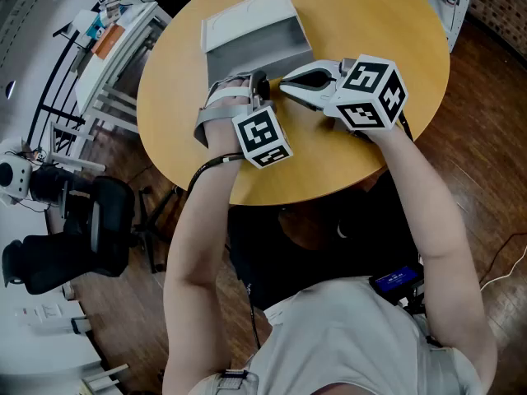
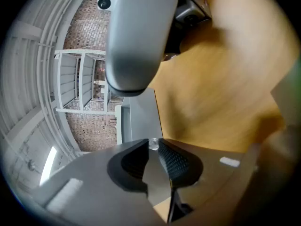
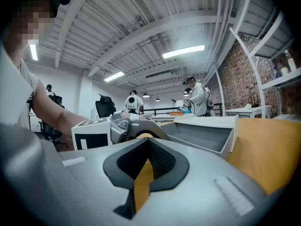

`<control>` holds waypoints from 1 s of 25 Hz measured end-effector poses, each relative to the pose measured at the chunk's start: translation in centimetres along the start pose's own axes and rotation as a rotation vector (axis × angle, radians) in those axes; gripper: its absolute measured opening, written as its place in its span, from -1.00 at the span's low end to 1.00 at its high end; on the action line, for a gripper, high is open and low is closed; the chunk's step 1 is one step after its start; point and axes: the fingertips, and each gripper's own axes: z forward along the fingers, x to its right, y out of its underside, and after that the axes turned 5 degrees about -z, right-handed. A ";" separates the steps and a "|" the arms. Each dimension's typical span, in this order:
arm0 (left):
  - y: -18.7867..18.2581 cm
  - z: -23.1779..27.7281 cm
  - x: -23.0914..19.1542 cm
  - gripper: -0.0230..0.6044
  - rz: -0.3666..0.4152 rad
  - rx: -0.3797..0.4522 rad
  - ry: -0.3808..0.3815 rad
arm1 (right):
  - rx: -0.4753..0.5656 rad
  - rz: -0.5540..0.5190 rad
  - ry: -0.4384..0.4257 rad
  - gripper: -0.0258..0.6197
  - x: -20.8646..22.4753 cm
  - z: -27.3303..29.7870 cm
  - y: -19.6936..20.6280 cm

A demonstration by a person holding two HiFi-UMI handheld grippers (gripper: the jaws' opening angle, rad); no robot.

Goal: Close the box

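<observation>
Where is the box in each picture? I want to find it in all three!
Head view: the box sits open at the top middle, on the far part of the table.
Left gripper view: the box is the grey shape just below and left of centre.
Right gripper view: the box is right of centre, with its open inside showing.
Shared landmark: the yellow-brown table under the box.

Even light from ceiling lamps [image 3: 183,52]; box [image 1: 257,52] interior shaded; table [image 2: 225,79] beside box blurred in left gripper view; gripper-view edges warped, dark.
</observation>
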 end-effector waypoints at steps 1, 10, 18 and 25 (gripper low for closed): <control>0.0 0.0 0.0 -0.72 0.003 0.000 -0.003 | 0.000 -0.001 0.000 -0.92 0.0 -0.1 0.0; 0.6 -0.2 -0.8 -0.72 -0.036 0.026 -0.044 | 0.000 -0.004 0.000 -0.92 0.0 0.1 -0.2; 0.4 1.5 -1.1 -0.72 -0.010 0.014 -0.052 | 0.003 -0.004 0.002 -0.91 0.1 0.2 0.0; 1.4 4.3 -2.7 -0.72 0.033 -0.007 -0.049 | 0.005 -0.006 0.006 -0.92 0.1 0.3 0.2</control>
